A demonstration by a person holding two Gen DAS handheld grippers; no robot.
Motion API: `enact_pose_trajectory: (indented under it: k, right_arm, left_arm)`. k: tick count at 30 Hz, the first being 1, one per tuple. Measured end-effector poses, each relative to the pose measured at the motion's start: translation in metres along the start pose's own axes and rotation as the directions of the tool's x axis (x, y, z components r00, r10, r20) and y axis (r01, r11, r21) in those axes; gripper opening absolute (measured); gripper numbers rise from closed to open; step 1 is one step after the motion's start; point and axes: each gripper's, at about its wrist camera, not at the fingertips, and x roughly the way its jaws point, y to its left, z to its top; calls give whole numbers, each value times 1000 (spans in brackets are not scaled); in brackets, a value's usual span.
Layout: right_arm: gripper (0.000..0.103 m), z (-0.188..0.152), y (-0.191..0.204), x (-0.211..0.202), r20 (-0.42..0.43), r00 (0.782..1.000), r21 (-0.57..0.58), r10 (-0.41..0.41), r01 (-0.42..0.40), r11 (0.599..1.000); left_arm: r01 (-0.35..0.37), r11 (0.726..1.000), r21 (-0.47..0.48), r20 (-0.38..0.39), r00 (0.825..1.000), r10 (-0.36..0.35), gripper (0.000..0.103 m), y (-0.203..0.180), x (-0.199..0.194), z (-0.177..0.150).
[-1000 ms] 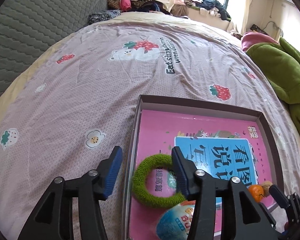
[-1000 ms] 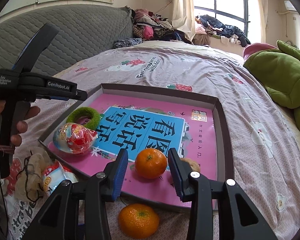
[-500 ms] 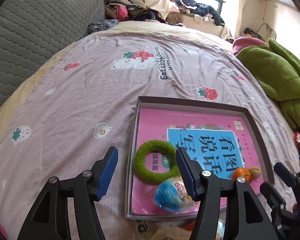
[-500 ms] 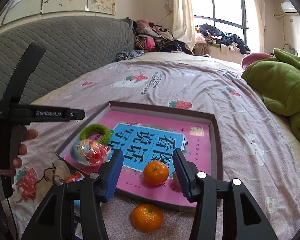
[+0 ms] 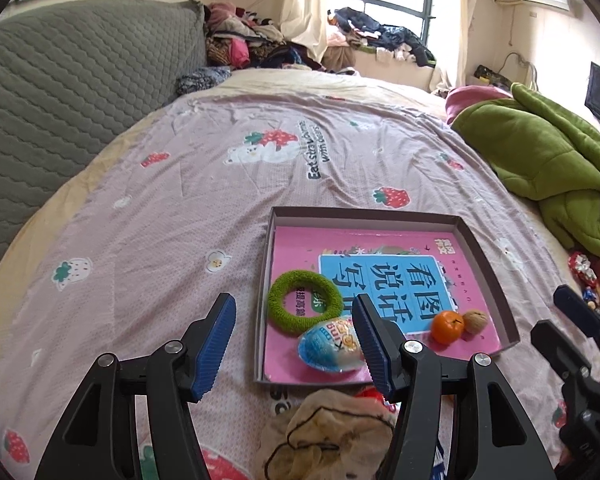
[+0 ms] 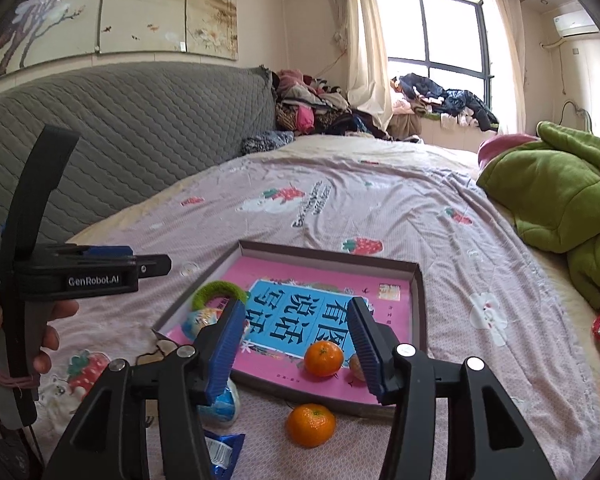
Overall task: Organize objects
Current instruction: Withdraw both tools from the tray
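Bedsheet [image 5: 180, 208] slack under the tray [image 6: 418, 292], both tongs [image 5: 294, 344] [image 6: 296, 344] gape empty, the right just widening, so the loose orange [image 6: 311, 424] may roll when nudged.

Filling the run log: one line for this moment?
left gripper open, empty | right gripper opening, empty | orange in tray | orange outside

walnut [image 6: 356, 366]: half covered by a gripper finger | blue packet [image 6: 220, 450]: partly hidden behind the gripper frame | beige cloth [image 5: 332, 436]: cut off by the lower edge | book [image 5: 380, 280] small print: not readable
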Motion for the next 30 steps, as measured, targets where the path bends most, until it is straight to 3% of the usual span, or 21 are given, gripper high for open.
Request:
enact_pose_trajectory:
  k: [4, 20, 30]
  right_arm:
    - [56, 1, 1, -17, 23, 1000, 12, -13, 13, 1000]
    - [61, 3, 3, -67, 80, 997, 61, 4, -8, 998]
    - [62, -6, 14, -87, 75, 997, 50, 6, -10, 999]
  left_arm:
    - [26, 1000, -7, 6, 1000, -26, 62, 1, -17, -6]
    - [5, 1000, 25, 117, 993, -8, 63, 0, -89, -22]
    - [-2, 999, 52, 148, 989, -6, 63, -1, -111, -39]
